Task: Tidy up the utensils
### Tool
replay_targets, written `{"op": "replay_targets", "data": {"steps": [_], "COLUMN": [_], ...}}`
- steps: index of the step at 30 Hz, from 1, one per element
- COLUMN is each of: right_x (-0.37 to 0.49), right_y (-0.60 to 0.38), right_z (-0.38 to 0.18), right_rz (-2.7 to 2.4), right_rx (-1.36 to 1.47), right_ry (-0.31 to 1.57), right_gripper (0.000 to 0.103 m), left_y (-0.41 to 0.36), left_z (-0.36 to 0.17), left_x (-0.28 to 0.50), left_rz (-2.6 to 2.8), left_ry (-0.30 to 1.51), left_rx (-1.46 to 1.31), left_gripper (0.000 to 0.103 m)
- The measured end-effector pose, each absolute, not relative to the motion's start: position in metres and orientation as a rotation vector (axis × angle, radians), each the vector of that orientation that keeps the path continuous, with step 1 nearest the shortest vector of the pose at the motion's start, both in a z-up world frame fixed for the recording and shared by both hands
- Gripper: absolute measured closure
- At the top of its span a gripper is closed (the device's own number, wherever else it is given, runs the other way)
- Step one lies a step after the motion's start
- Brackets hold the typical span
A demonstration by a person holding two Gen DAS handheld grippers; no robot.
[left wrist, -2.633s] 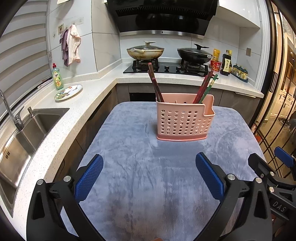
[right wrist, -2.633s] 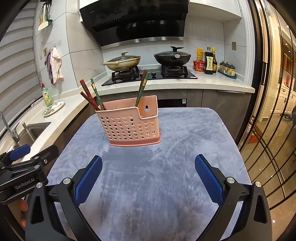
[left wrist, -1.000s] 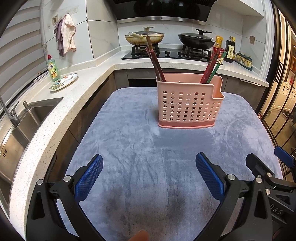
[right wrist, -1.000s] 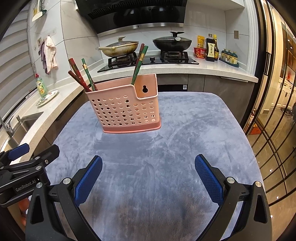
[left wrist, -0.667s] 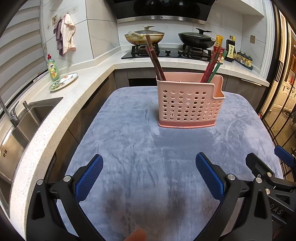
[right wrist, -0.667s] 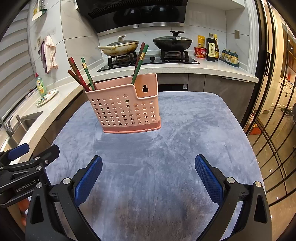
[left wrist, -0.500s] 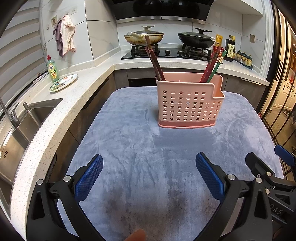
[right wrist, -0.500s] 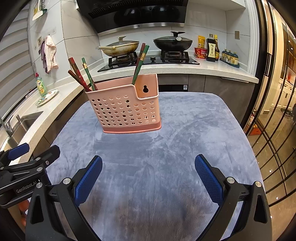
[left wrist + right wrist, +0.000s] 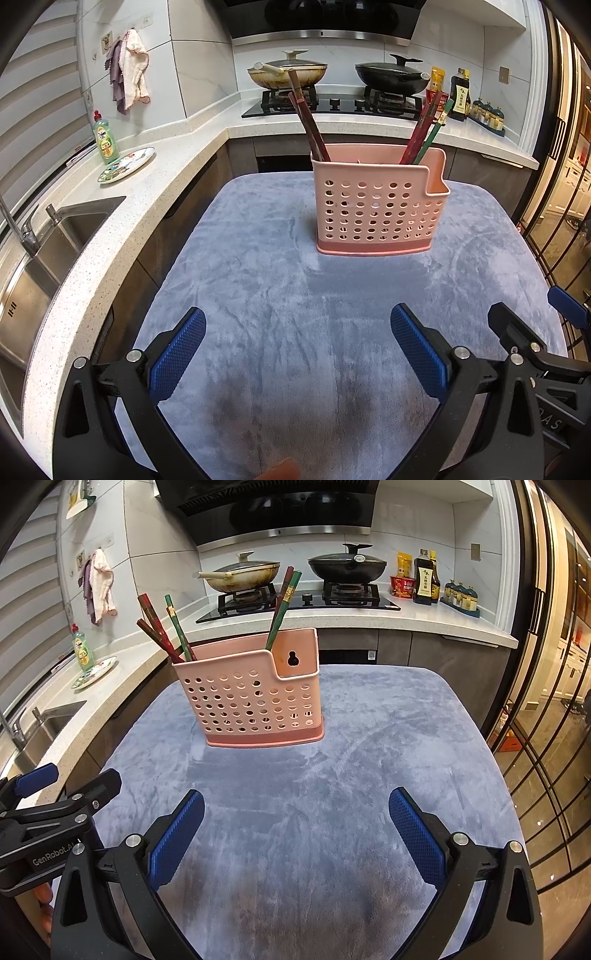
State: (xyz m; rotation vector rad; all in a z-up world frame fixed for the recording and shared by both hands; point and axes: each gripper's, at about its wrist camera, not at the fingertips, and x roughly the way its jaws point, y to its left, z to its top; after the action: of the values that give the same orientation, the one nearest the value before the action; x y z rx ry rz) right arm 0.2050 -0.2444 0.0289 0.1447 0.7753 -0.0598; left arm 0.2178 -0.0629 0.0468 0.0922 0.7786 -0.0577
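You are holding the left gripper (image 9: 297, 343) and right gripper (image 9: 295, 821) spread wide and empty while thin, stiff, likely slippery red and green lacquered chopsticks (image 9: 282, 605) are leaning in the light pink perforated plastic caddy (image 9: 251, 705) mid-cloth, so pinch near their upper ends.

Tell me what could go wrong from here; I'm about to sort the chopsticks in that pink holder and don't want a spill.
1. The pink holder is tall and narrow and stands loose on the soft grey cloth; a sideways pull on a chopstick could tip it.
2. The chopsticks lean and cross at one end, so the open right tongs might catch two together.
3. The left tongs and right tongs sit close together, so they may bump when both reach in.
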Motion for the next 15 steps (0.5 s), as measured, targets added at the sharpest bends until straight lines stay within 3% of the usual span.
{"op": "replay_targets", "data": {"steps": [15], "right_x": [0.211], "right_y": [-0.248], "right_z": [0.025], "right_rz": [-0.066], "right_rx": [0.149], "right_ry": [0.781], "right_gripper": [0.006], "left_y": [-0.057], "left_z": [0.039], "left_x": [0.230], "left_rz": [-0.029], "left_ry": [0.793], "left_rx": [0.069], "left_gripper": [0.007]}}
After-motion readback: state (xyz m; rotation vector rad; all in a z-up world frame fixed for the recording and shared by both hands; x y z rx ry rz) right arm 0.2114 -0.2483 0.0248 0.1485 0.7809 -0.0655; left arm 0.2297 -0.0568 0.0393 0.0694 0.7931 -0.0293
